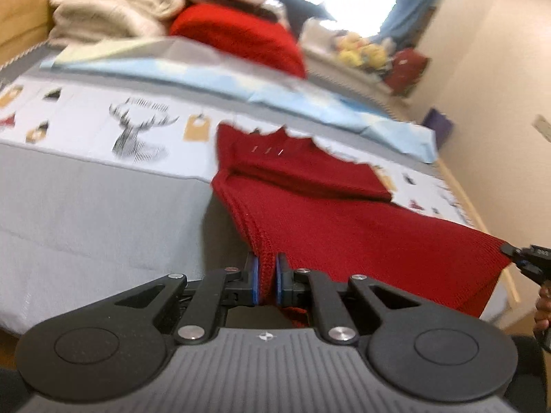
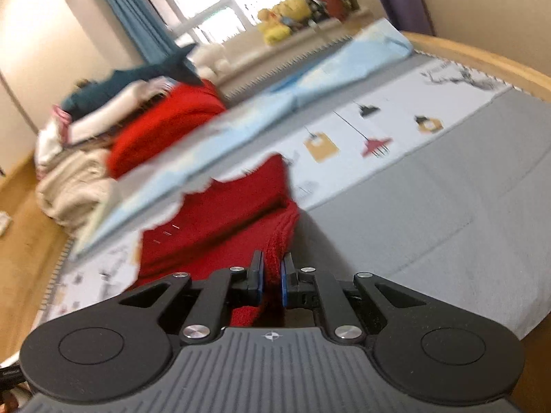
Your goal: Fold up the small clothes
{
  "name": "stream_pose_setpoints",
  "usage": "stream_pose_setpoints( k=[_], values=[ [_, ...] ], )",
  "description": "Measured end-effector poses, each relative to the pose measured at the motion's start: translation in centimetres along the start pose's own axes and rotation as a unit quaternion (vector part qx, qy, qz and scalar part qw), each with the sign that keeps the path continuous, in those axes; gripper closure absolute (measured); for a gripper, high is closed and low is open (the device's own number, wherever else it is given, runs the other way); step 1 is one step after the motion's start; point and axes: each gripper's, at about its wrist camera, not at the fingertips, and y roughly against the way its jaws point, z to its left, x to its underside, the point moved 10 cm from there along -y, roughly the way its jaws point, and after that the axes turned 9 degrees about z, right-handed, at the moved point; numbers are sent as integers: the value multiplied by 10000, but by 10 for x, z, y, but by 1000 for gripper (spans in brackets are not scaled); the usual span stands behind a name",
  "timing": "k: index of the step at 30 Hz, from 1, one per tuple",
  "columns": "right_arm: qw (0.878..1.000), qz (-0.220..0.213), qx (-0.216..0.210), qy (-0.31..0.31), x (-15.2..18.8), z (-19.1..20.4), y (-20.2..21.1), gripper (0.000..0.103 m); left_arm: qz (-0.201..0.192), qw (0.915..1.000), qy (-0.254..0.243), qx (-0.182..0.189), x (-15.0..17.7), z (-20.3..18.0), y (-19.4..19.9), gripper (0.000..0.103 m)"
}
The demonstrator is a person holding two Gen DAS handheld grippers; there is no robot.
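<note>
A small dark red knit garment [image 1: 344, 213] lies on the bed, its far part folded over and its near hem lifted. My left gripper [image 1: 267, 268] is shut on the hem's left corner. My right gripper [image 2: 272, 270] is shut on the other corner of the same garment [image 2: 220, 227]. The right gripper also shows in the left wrist view [image 1: 527, 258] at the garment's right edge, with the cloth stretched between the two. Both views are blurred.
The bed has a grey sheet [image 1: 86, 206] with a white printed strip [image 1: 144, 127] and a pale blue folded cloth [image 1: 241, 86]. A pile of cream blankets [image 1: 110, 3] and a bright red knit [image 1: 241, 34] sits behind. Wall [image 1: 499, 86] at right.
</note>
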Motion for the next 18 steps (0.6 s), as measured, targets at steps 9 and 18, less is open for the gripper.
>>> stream_pose_setpoints(
  k=[9, 18],
  values=[
    [9985, 75, -515, -196, 19, 10, 90, 95, -46, 9988, 71, 474, -16, 1, 63, 95],
    [9975, 449, -116, -533, -46, -22, -45, 94, 403, 9959, 795, -127, -110, 79, -105, 94]
  ],
)
